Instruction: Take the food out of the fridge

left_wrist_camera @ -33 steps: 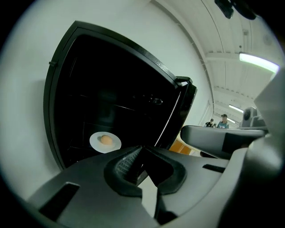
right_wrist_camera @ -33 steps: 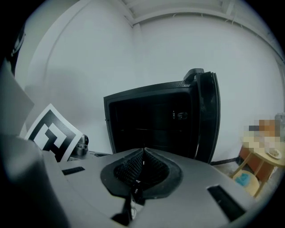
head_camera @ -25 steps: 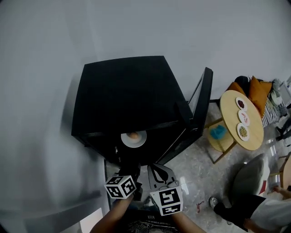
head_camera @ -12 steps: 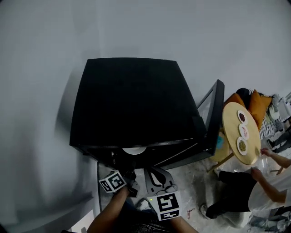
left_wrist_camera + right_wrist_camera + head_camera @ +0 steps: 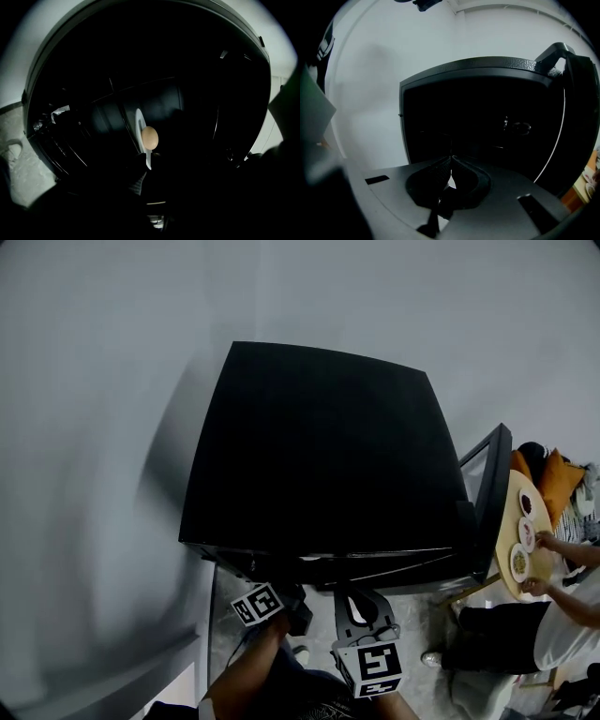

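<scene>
The black fridge (image 5: 319, 456) stands straight ahead of both claws, and its door (image 5: 487, 488) is open, well to the right of the right claw (image 5: 450, 161). This claw is just outside the opening, with its jaws pressed together and nothing between them. The left claw (image 5: 144, 172) is inside the dark fridge and is closed narrowly on the near rim of a white plate (image 5: 139, 123), and on this plate, just beyond the claw tips, sits a pale brown egg-shaped food (image 5: 150, 138).
</scene>
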The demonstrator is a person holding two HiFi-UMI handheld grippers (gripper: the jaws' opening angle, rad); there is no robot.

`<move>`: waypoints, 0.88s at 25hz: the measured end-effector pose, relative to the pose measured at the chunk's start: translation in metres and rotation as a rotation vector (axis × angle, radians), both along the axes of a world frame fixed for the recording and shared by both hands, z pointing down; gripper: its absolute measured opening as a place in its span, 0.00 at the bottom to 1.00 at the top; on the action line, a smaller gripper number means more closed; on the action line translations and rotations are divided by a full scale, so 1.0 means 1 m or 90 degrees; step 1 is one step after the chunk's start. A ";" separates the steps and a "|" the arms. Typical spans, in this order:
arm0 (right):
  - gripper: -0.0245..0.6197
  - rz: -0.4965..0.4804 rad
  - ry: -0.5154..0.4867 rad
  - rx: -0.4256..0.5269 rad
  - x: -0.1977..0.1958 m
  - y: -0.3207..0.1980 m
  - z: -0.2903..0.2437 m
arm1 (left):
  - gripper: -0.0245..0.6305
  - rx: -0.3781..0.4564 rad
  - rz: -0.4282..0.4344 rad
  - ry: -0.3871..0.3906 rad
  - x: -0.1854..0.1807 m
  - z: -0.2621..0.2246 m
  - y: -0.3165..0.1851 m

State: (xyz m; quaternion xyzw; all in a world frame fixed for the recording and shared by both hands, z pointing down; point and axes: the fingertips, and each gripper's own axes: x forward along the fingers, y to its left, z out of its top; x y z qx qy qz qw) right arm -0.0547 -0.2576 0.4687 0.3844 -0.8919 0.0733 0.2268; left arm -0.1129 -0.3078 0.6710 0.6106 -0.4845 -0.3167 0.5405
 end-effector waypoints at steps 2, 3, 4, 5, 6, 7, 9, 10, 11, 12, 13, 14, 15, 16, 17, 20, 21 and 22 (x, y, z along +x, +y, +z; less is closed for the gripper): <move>0.07 0.000 0.007 0.000 0.002 -0.001 0.001 | 0.07 0.008 -0.007 0.011 0.002 0.000 -0.003; 0.07 -0.001 0.009 0.002 0.003 -0.002 0.002 | 0.07 0.013 -0.009 0.018 0.003 -0.001 -0.004; 0.07 -0.002 0.010 0.005 0.003 -0.003 0.002 | 0.09 0.017 -0.010 0.025 0.004 -0.003 -0.004; 0.07 -0.004 0.010 0.007 0.003 -0.003 0.003 | 0.14 0.020 -0.012 0.033 0.004 -0.004 -0.003; 0.07 -0.004 0.012 0.004 0.003 -0.003 0.004 | 0.17 0.020 -0.015 0.041 0.005 -0.005 -0.001; 0.07 -0.004 0.014 -0.002 0.004 -0.002 0.005 | 0.19 0.018 -0.017 0.048 0.005 -0.003 0.001; 0.07 -0.007 0.016 -0.008 0.004 -0.002 0.006 | 0.23 0.007 -0.020 0.057 0.006 0.001 0.003; 0.07 -0.009 0.016 -0.008 0.003 -0.002 0.007 | 0.25 0.002 -0.021 0.060 0.007 0.004 0.002; 0.07 -0.011 0.016 -0.009 0.003 -0.001 0.007 | 0.27 -0.001 -0.021 0.062 0.007 0.006 0.000; 0.07 -0.011 0.016 -0.009 0.003 -0.001 0.008 | 0.29 -0.003 -0.021 0.064 0.007 0.007 -0.003; 0.07 -0.011 0.017 -0.010 0.004 -0.002 0.009 | 0.30 -0.004 -0.021 0.064 0.008 0.007 -0.007; 0.07 -0.011 0.017 -0.011 0.005 -0.002 0.010 | 0.30 -0.006 -0.022 0.065 0.008 0.008 -0.011; 0.07 -0.010 0.018 -0.011 0.005 -0.003 0.010 | 0.30 -0.010 -0.022 0.067 0.010 0.008 -0.015; 0.07 -0.009 0.020 -0.011 0.007 -0.003 0.011 | 0.30 -0.015 -0.022 0.069 0.011 0.009 -0.019; 0.07 -0.007 0.022 -0.012 0.008 -0.004 0.011 | 0.30 -0.021 -0.024 0.072 0.013 0.010 -0.022; 0.07 -0.010 0.025 -0.012 0.007 -0.006 0.013 | 0.30 -0.044 -0.030 0.071 0.011 0.013 -0.028; 0.07 -0.014 0.025 -0.009 0.006 -0.006 0.014 | 0.29 -0.053 -0.032 0.064 0.009 0.014 -0.028; 0.07 -0.017 0.024 -0.008 0.005 -0.007 0.014 | 0.24 -0.062 -0.034 0.057 0.007 0.015 -0.029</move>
